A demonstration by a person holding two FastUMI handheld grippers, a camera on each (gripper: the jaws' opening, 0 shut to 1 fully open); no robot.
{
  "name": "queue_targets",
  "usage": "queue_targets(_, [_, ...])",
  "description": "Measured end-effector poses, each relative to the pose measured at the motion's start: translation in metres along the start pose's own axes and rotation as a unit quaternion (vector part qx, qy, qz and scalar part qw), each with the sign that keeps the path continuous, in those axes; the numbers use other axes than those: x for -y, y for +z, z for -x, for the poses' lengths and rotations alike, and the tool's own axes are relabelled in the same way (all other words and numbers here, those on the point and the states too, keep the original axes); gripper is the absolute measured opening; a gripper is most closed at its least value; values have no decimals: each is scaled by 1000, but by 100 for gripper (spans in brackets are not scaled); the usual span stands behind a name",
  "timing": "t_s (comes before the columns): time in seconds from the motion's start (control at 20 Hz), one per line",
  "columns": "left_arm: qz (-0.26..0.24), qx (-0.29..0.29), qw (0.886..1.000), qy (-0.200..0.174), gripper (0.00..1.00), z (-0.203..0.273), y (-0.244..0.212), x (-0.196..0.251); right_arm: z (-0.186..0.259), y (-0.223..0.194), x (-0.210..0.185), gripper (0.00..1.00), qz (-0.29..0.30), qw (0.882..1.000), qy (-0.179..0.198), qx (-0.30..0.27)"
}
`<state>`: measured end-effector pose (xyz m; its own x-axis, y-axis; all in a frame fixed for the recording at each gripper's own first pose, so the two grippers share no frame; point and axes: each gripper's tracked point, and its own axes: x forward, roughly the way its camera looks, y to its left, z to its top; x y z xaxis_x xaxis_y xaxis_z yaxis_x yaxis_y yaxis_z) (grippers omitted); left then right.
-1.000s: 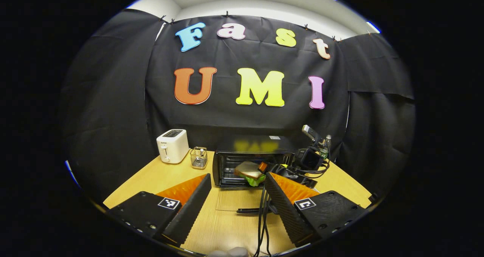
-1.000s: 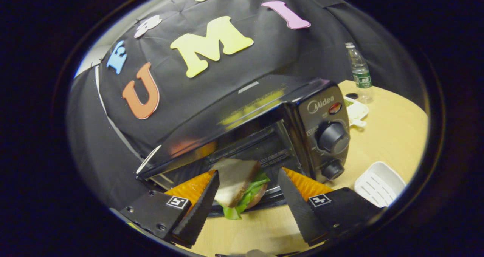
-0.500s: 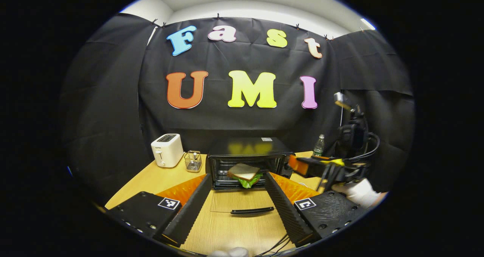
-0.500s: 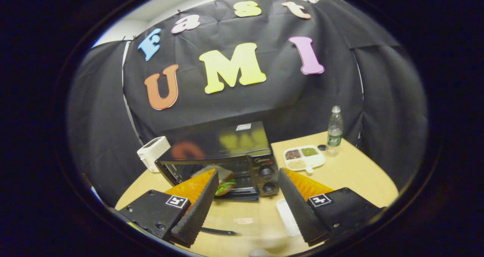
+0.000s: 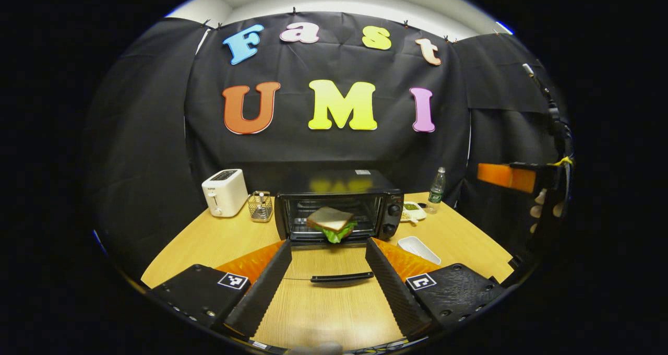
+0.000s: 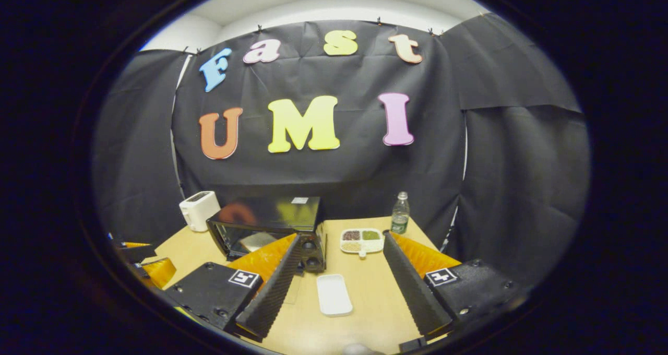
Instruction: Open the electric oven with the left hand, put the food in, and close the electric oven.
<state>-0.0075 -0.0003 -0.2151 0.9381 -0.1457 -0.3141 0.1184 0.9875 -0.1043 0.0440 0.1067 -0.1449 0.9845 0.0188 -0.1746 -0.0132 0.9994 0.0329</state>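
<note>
The black electric oven (image 5: 339, 192) stands at the back of the wooden table, its glass door folded down flat with the door handle (image 5: 342, 277) nearest me. A sandwich (image 5: 330, 221) with white bread and green lettuce rests at the oven's mouth, poking out a little over the door. My left gripper (image 5: 326, 287) hovers open over the lowered door, nothing between its fingers. My right gripper (image 6: 339, 287) is open and empty, pulled back above the table to the right of the oven (image 6: 271, 224). In the left gripper view the right gripper (image 5: 505, 176) hangs high at far right in a hand.
A white toaster (image 5: 224, 192) and a small wire basket (image 5: 259, 206) stand left of the oven. Right of it are a white tray (image 6: 334, 294), a divided snack plate (image 6: 361, 240) and a water bottle (image 6: 400, 214). The left gripper (image 6: 141, 263) peeks in at the right gripper view's left edge.
The right gripper let go of the sandwich at the oven's mouth, then drew back up and to the right. The left gripper shifted back a little.
</note>
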Motion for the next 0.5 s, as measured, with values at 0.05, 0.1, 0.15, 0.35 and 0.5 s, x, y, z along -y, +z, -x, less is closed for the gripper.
queue_targets(0.05, [0,-6,1000,4,94,-3,-7,0,10,4,10,90,1,1000,-3,3])
queue_targets(0.1, [3,-14,1000,6,94,-6,-15,-3,19,7,19,90,5,1000,-9,6])
queue_targets(0.15, [5,-19,1000,9,94,-11,-22,-2,25,9,29,89,10,1000,-16,7])
queue_targets(0.35, [7,-54,998,13,94,-27,-58,5,46,6,56,90,15,1000,-23,2])
queue_targets(0.5, [14,-81,997,6,94,-42,-89,15,54,-1,74,90,17,999,-29,-8])
